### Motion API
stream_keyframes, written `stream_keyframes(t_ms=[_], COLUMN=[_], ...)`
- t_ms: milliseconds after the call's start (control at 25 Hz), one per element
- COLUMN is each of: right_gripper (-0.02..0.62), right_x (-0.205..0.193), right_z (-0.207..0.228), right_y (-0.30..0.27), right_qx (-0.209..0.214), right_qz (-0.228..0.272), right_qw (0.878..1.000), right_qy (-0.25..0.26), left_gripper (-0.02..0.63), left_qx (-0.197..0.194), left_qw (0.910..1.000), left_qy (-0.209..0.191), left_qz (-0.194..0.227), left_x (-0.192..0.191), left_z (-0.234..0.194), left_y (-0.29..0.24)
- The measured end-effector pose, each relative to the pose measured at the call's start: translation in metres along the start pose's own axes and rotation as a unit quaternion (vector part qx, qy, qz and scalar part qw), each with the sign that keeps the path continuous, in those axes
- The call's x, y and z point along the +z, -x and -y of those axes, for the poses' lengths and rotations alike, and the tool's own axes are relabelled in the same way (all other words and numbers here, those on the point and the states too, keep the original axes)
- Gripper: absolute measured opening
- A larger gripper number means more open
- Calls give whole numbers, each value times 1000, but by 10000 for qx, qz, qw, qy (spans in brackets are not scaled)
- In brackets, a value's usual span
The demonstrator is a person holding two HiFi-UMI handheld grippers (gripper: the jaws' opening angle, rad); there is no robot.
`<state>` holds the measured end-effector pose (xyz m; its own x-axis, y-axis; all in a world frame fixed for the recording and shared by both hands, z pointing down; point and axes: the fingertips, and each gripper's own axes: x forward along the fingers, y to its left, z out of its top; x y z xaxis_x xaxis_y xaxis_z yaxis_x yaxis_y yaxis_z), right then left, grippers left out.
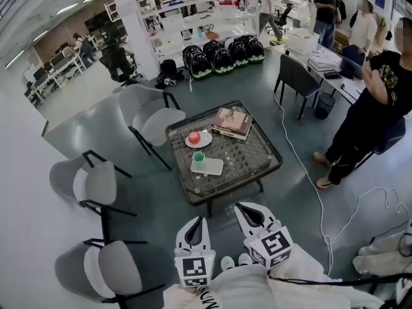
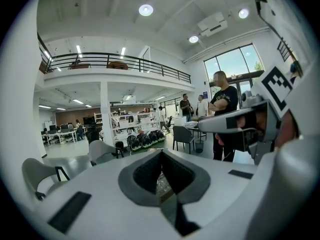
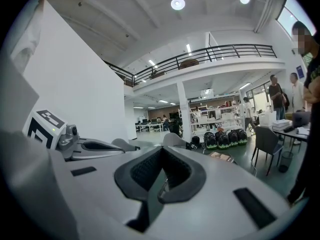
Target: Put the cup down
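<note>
A small green cup (image 1: 198,156) stands upright on a white rectangular tray (image 1: 212,167) on the glass coffee table (image 1: 257,163). It is well ahead of both grippers and neither touches it. My left gripper (image 1: 199,219) is held low, close to my body, with its jaws shut and nothing between them. My right gripper (image 1: 239,206) is beside it, also shut and empty. In the left gripper view the left gripper (image 2: 161,153) points out over the room with its tips together. In the right gripper view the right gripper (image 3: 162,151) looks the same.
A red apple (image 1: 194,137) on a white plate and stacked books (image 1: 232,122) share the table. Grey chairs (image 1: 96,184) stand to the left and a dark chair (image 1: 297,79) at the back right. A person (image 1: 376,105) stands at the right, and a white cable (image 1: 302,166) runs across the floor.
</note>
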<state>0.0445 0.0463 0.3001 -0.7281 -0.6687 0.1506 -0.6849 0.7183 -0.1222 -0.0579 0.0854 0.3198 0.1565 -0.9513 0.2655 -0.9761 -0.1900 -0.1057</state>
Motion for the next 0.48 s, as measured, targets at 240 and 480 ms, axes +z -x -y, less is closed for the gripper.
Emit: stream_keyframes(t_ms=[240, 480], right_gripper=[6, 6], right_x=[-1, -4], right_z=[0, 7], right_y=[-5, -10], right_qx=[63, 52], right_qz=[-26, -66], right_qw=[10000, 9999], right_qy=[-30, -55], left_gripper=[11, 11], left_qx=[-4, -26], left_qw=[9999, 9999], left_qy=[-1, 20], left_qz=[-119, -158], left_x=[-6, -8], left_z=[-2, -1], left_y=[-4, -12])
